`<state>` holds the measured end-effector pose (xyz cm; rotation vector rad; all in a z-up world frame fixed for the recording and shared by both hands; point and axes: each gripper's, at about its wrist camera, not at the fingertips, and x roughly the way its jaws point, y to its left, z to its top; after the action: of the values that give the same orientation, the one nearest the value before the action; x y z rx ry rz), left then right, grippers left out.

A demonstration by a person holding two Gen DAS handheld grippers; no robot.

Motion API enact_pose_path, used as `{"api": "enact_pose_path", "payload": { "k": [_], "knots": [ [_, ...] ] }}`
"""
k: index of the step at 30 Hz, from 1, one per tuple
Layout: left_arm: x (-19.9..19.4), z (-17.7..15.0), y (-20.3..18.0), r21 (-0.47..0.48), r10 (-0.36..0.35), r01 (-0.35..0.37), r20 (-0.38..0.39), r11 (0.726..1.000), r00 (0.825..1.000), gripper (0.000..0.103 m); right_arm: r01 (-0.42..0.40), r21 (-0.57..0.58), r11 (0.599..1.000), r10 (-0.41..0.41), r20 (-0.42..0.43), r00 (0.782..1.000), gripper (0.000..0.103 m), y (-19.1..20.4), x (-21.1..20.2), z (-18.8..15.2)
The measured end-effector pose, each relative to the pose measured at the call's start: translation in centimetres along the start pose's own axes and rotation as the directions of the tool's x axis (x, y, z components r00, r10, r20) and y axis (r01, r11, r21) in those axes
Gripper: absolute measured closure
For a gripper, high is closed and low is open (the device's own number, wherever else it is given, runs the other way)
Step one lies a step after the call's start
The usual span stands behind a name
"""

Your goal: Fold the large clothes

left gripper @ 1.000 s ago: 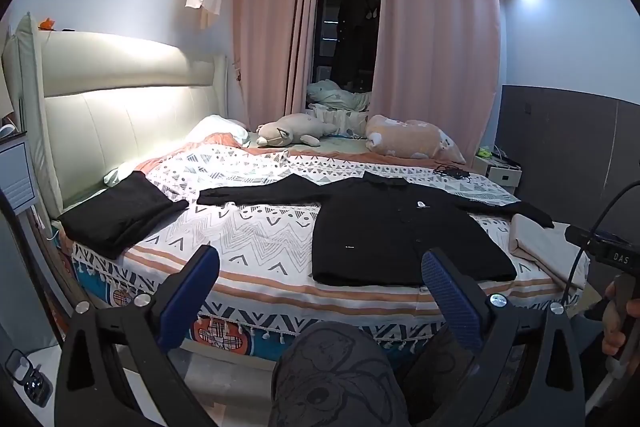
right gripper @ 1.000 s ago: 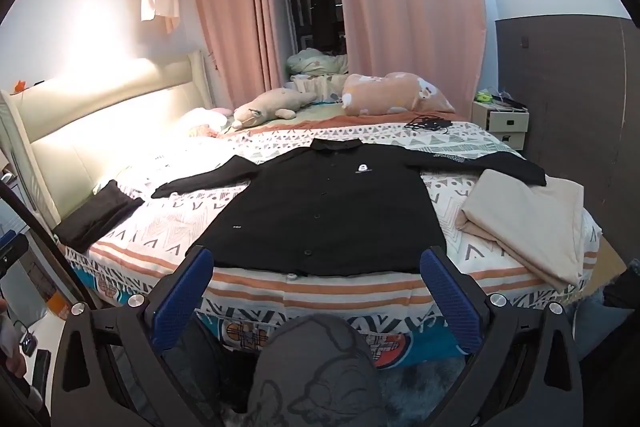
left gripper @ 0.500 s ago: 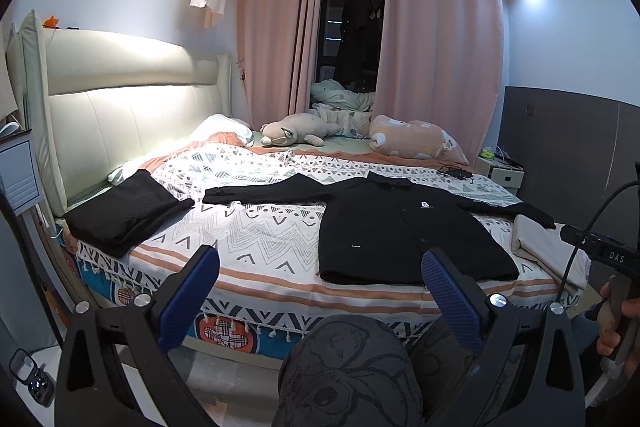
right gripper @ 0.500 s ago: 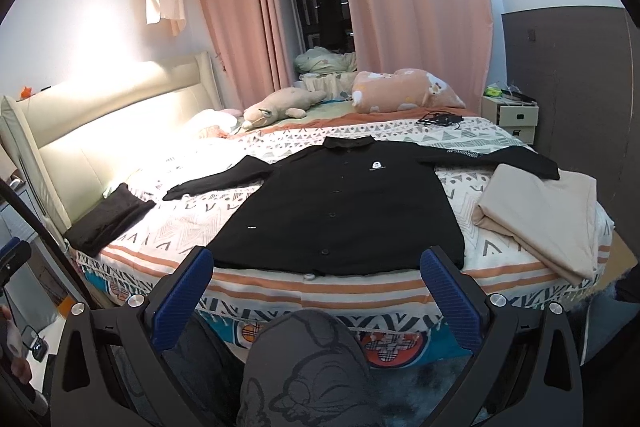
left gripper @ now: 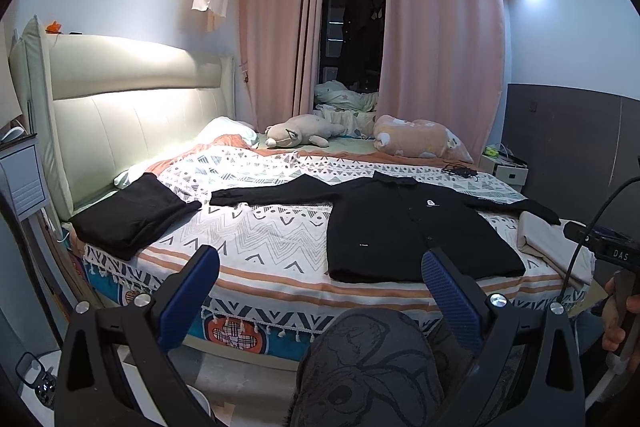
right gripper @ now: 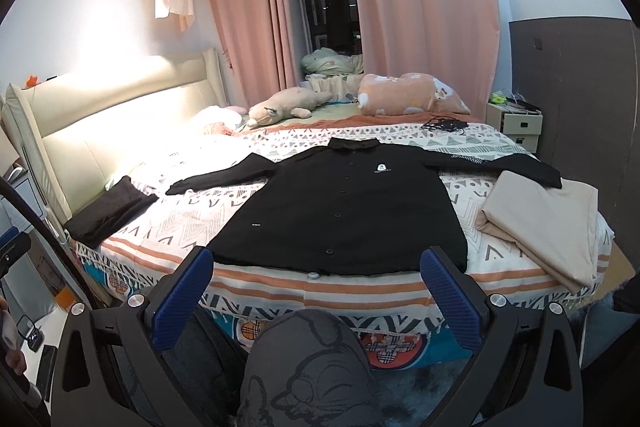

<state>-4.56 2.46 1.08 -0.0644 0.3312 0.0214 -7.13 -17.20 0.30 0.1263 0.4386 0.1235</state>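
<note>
A black long-sleeved button shirt (left gripper: pixel 404 227) lies flat on the patterned bedspread (left gripper: pixel 264 231), front up, sleeves spread, collar at the far side; it also shows in the right wrist view (right gripper: pixel 344 211). My left gripper (left gripper: pixel 318 267) is open and empty, held before the bed's near edge, left of the shirt's hem. My right gripper (right gripper: pixel 316 267) is open and empty, just short of the shirt's hem. A raised knee in grey patterned trousers (right gripper: pixel 304 359) sits below each gripper.
A folded black garment (left gripper: pixel 132 215) lies at the bed's left near the headboard (left gripper: pixel 120 115). A folded beige cloth (right gripper: pixel 548 219) lies at the right edge. Plush toys (right gripper: pixel 288 107) and pillows sit at the far side. A nightstand (right gripper: pixel 516 123) stands far right.
Both grippers have risen and tilted slightly, so the bed sits lower in view. The right gripper has drawn a little nearer the shirt. Both stay open; the shirt has not moved.
</note>
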Motion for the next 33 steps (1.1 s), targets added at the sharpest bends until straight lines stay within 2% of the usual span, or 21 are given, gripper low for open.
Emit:
{"api": "enact_pose_path", "payload": {
  "k": [23,33],
  "knots": [
    [-0.2,0.2,-0.3,0.000,0.005,-0.005,0.000,1.000,1.000,0.000,-0.021,0.015,1.000,0.021,0.000,1.000,0.000,-0.3,0.7,-0.3],
    [1.4,0.8,-0.1,0.013,0.015,-0.015,0.004,1.000,1.000,0.000,-0.025,0.018,1.000,0.025,-0.006,1.000,0.000,-0.1,2.0,-0.1]
  ]
}}
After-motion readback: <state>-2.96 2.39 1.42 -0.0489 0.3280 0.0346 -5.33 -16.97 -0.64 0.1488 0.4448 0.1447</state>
